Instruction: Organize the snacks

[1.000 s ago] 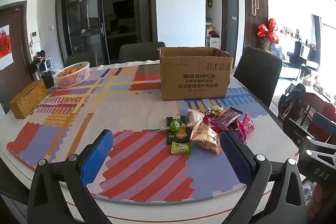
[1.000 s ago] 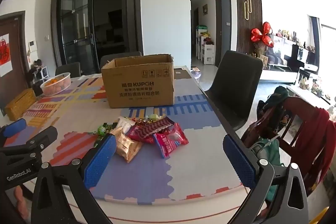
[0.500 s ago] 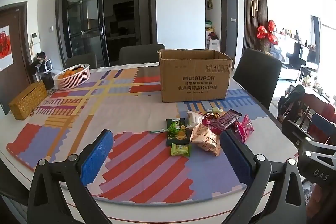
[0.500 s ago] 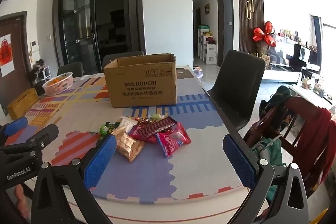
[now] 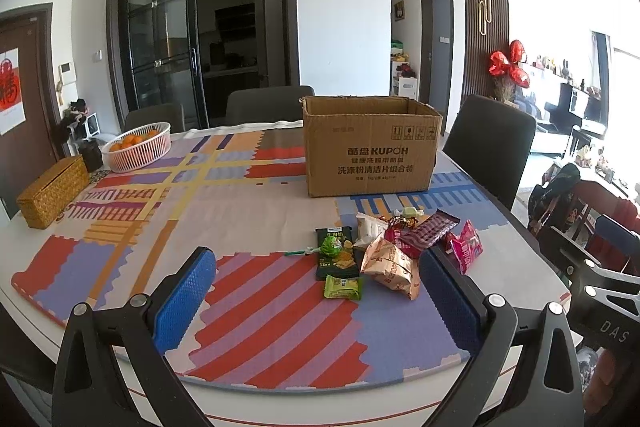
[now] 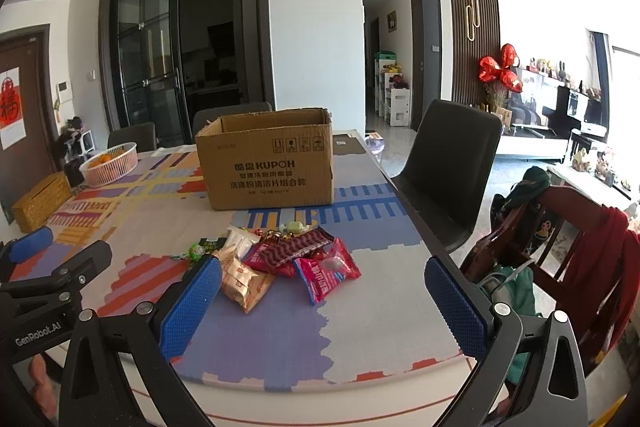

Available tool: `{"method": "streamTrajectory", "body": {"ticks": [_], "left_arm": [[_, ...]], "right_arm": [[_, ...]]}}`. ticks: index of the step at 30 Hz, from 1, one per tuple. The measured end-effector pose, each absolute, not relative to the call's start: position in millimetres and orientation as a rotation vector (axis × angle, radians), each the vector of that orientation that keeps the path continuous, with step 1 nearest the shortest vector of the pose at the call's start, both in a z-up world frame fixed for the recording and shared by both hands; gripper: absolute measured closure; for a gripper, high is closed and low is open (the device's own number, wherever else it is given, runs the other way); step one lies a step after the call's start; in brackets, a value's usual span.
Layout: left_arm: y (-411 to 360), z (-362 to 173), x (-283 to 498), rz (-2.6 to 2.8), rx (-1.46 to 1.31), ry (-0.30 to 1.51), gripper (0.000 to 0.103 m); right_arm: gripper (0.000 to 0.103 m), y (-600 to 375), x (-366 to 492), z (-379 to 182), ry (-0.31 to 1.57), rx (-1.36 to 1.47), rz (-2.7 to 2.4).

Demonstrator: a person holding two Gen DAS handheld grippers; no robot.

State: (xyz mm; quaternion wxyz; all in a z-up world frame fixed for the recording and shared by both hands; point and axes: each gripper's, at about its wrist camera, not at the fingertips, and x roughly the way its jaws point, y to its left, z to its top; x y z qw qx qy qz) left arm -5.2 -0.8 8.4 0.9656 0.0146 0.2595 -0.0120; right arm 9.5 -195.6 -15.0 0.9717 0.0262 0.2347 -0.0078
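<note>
Left gripper: jaws wide, empty, above the near mat edge.
Right gripper: jaws wide, empty.
Snack pile: about nine packets, touching, on the mat in front of the box.
Cardboard box: one, open-topped, upright.
Fruit basket: one, far left.
Chairs: three.

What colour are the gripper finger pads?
Blue, with a dotted texture; the left gripper's pads show it best in the left wrist view.

The right tongs gape wide and empty above the tabletop. Just beyond them lies the snack pile, in front of the open cardboard box. The left tongs hover left of the pile.
</note>
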Motion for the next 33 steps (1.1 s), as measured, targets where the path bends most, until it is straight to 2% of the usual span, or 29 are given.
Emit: {"method": "streamTrajectory", "body": {"ticks": [33], "left_arm": [[-4.8,5.2,-4.6,-0.030,0.029,0.530,0.000]], "right_arm": [[0.001,-197.2,9.0,-13.6,0.476,0.053,-0.018]]}}
